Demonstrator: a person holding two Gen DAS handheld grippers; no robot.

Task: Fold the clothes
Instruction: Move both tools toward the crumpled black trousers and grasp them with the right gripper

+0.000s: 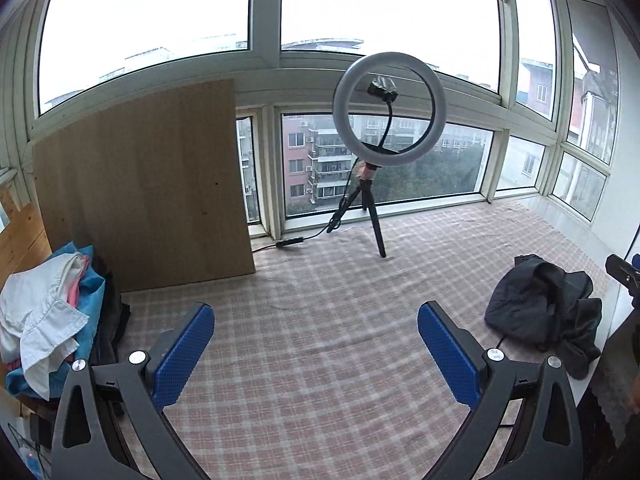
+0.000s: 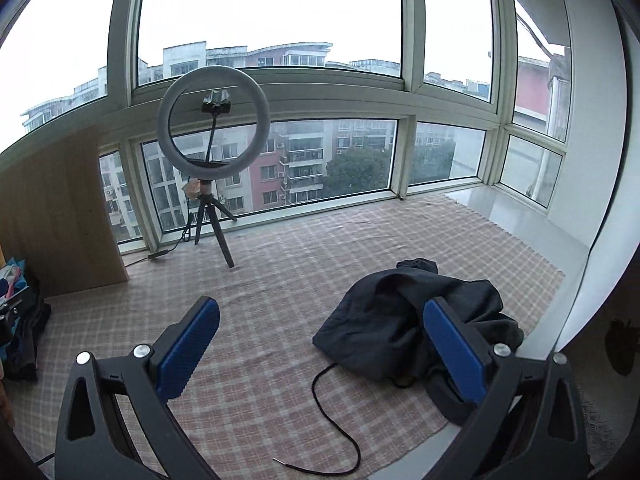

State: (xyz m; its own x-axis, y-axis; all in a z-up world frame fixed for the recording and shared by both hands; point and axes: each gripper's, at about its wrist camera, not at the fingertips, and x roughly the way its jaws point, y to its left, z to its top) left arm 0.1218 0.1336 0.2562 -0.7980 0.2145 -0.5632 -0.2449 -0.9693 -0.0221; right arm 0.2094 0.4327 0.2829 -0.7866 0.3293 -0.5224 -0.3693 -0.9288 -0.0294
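Observation:
A crumpled black garment [image 2: 404,320] lies on the pink checked cloth [image 2: 280,280], with a black drawstring [image 2: 340,432] trailing toward me. It also shows at the right in the left wrist view [image 1: 548,304]. My right gripper [image 2: 320,316] is open and empty above the cloth; its right finger [image 2: 452,348] overlaps the garment's near side. My left gripper [image 1: 314,320] is open and empty over bare cloth [image 1: 320,340], well left of the garment. A pile of white, blue and pink clothes [image 1: 48,320] lies at the far left.
A ring light on a tripod [image 1: 386,120] stands at the back by the windows, its cable [image 1: 288,243] on the cloth. A wooden board [image 1: 152,184] leans upright at the back left. The right gripper's tip [image 1: 622,272] shows at the right edge.

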